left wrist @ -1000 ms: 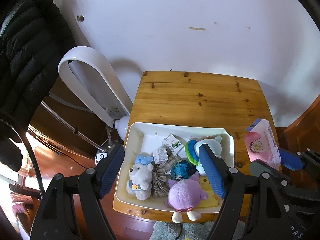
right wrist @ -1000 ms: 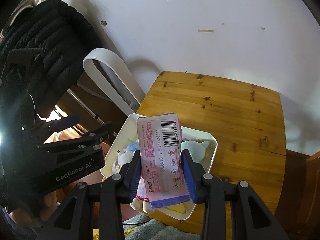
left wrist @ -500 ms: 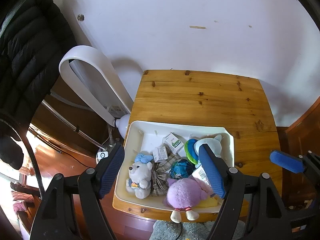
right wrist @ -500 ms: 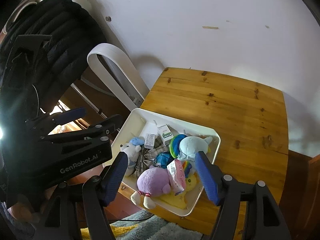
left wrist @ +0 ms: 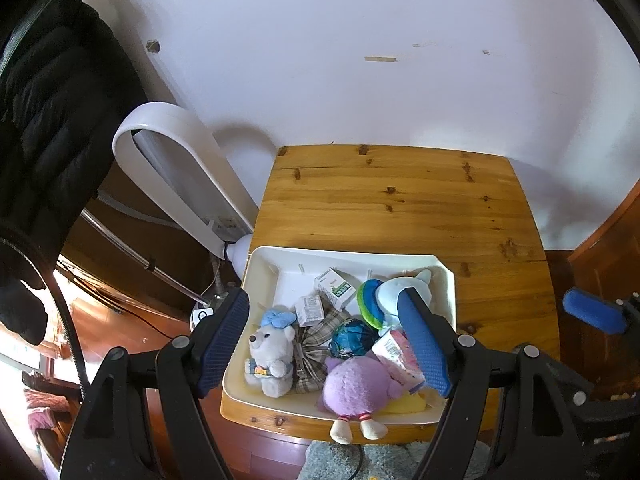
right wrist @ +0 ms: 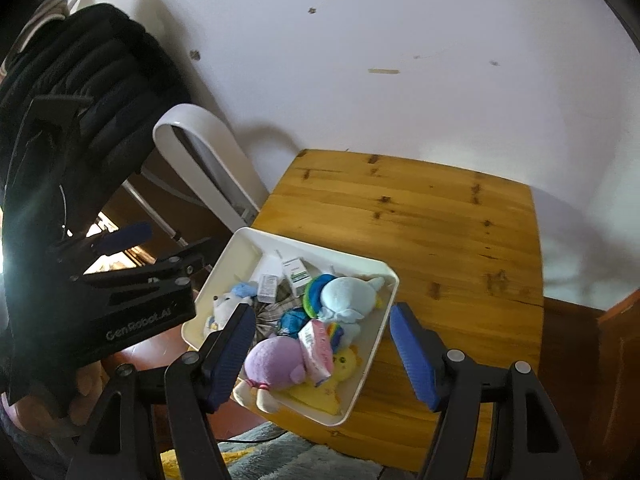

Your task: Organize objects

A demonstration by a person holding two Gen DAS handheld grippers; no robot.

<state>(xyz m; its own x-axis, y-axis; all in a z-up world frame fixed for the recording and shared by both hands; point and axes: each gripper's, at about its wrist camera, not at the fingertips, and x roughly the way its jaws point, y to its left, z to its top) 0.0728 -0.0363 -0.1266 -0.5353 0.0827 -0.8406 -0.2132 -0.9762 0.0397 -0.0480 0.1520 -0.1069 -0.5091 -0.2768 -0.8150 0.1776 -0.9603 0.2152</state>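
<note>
While both claws hang spread and empty above the tray, right claw sits over the pink packet, lying among plush toys; left claw alongside.

White wall behind, scuffed, with small dark marks and a strip of tape. Knotty wooden table pushed against it, casting a shadow at right. White loop-shaped bladeless fan stands left of the table. Black puffer jacket hangs far left. Reddish wood floor, bright daylight low left. Grey shaggy rug under the table's near edge.
</note>
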